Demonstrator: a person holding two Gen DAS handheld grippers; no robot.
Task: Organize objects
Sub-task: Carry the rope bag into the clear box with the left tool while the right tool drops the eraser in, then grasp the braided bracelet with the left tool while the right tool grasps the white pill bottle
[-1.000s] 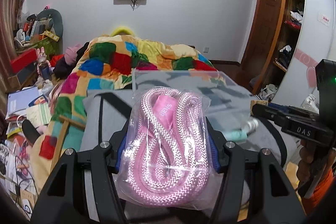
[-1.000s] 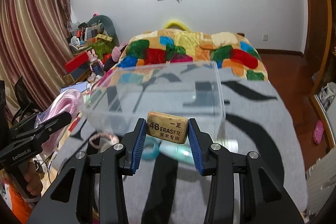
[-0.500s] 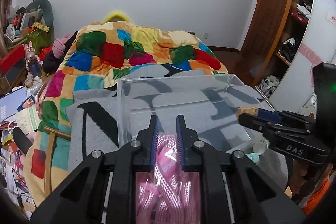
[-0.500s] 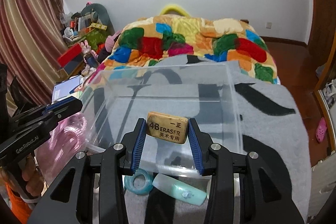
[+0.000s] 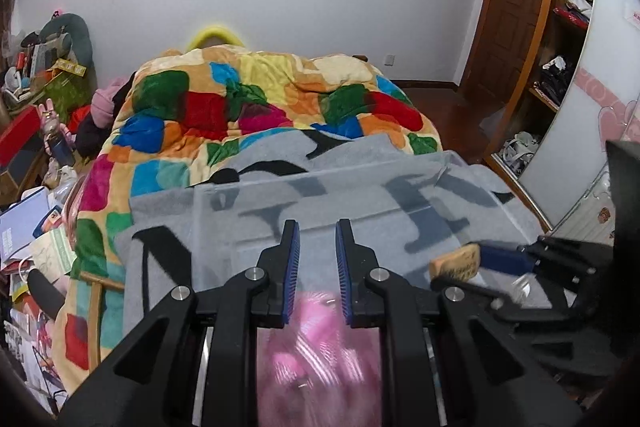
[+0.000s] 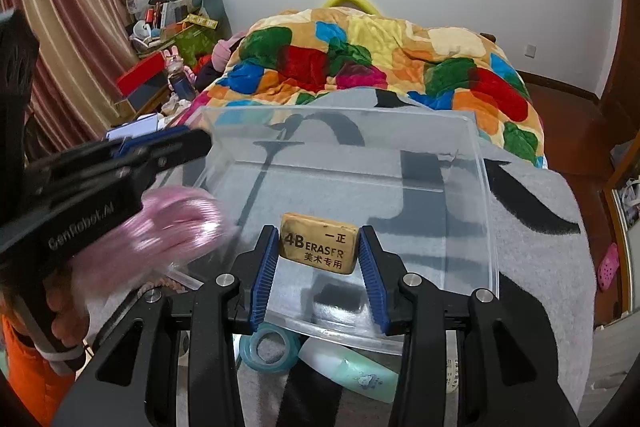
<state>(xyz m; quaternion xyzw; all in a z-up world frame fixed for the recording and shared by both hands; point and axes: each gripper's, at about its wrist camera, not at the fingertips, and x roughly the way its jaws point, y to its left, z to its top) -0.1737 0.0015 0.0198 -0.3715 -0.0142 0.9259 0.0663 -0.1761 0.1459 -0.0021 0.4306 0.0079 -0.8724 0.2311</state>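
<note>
A clear plastic bin [image 6: 486, 195] stands on a grey blanket on the bed; it also shows in the left wrist view [image 5: 320, 183]. My right gripper [image 6: 318, 245] is shut on a tan 4B eraser [image 6: 318, 241] and holds it over the bin's near edge. The eraser shows in the left wrist view [image 5: 456, 261]. My left gripper [image 5: 317, 239] has its pads a small gap apart with nothing between them. The bagged pink rope [image 5: 320, 355] is a blur below and behind the left fingers, at the bin's left side in the right wrist view [image 6: 176, 219].
A teal tape ring [image 6: 270, 345] and a pale green tube [image 6: 348, 367] lie on the blanket before the bin. A colourful patchwork quilt [image 5: 260, 107] covers the far bed. Cluttered shelves stand at the left, a wardrobe [image 5: 560, 39] at the right.
The pink rope bag has left my left gripper's jaws and dropped below them, and the jaws closed in. Both grippers moved forward over the bin. The eraser stays gripped.
</note>
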